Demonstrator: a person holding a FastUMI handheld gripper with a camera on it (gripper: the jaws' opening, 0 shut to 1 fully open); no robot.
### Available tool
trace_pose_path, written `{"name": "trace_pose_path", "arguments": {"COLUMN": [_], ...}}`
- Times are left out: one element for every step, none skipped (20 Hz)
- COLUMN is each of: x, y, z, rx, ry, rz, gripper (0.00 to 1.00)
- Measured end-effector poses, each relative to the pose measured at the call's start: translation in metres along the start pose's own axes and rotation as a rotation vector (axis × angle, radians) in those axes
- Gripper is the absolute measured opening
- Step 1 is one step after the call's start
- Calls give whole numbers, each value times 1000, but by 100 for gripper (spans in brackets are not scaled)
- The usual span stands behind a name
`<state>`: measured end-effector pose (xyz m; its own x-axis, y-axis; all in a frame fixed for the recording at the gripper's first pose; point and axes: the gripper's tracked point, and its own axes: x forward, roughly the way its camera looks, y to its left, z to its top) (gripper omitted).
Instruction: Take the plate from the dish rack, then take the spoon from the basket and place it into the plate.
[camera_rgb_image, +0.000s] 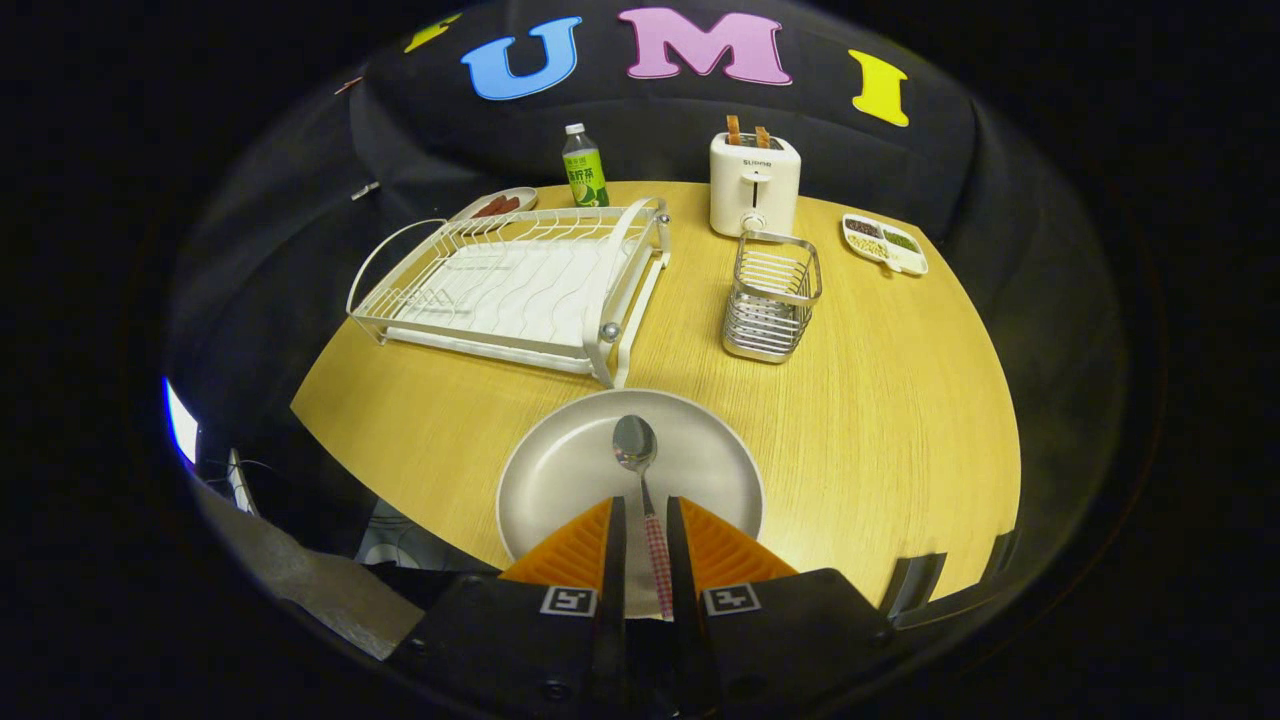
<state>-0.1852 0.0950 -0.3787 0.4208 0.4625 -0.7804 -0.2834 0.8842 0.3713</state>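
Tool (640, 520) fingers stand a narrow gap apart above the near part of the plate (560, 480), with the spoon (640, 470) handle lying in the gap nearer the right finger; whether both fingers press on the handle cannot be told. Spoon bowl lies on the plate just ahead of the fingertips, facing up, its patterned handle running back between the fingers. Plate, pale and round, rests flat on the wooden tabletop (880, 420) at the near edge. Beyond the plate to the left stands the white wire dish rack (520, 285), with no dishes in it; its near corner comes close to the plate's far rim. Beyond the plate to the right stands the wire basket (772, 296), upright, well apart from the plate. Farther back: a white toaster (754, 184) with two slices standing in its slots, a green-labelled bottle (585, 167), a small dish (497, 205) behind the rack, and a divided tray (885, 243) to the right of the toaster.
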Motion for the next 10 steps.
{"name": "trace_pose_path", "arguments": {"x": [1, 1, 1, 2, 1, 1, 1, 1, 0, 0], "y": [1, 1, 1, 0, 0, 1, 1, 0, 0, 0], "z": [0, 0, 0, -1, -1, -2, -2, -3, -3, -3], "rx": [6, 6, 3, 3, 1, 0, 0, -2, 1, 3], "ry": [1, 0, 2, 5, 8, 9, 9, 10, 11, 10], "rz": [1, 0, -4, -4, -5, -5, -6, -11, -11, -11], "gripper": [30, 38, 58, 66, 72, 77, 87, 91, 99, 99]}}
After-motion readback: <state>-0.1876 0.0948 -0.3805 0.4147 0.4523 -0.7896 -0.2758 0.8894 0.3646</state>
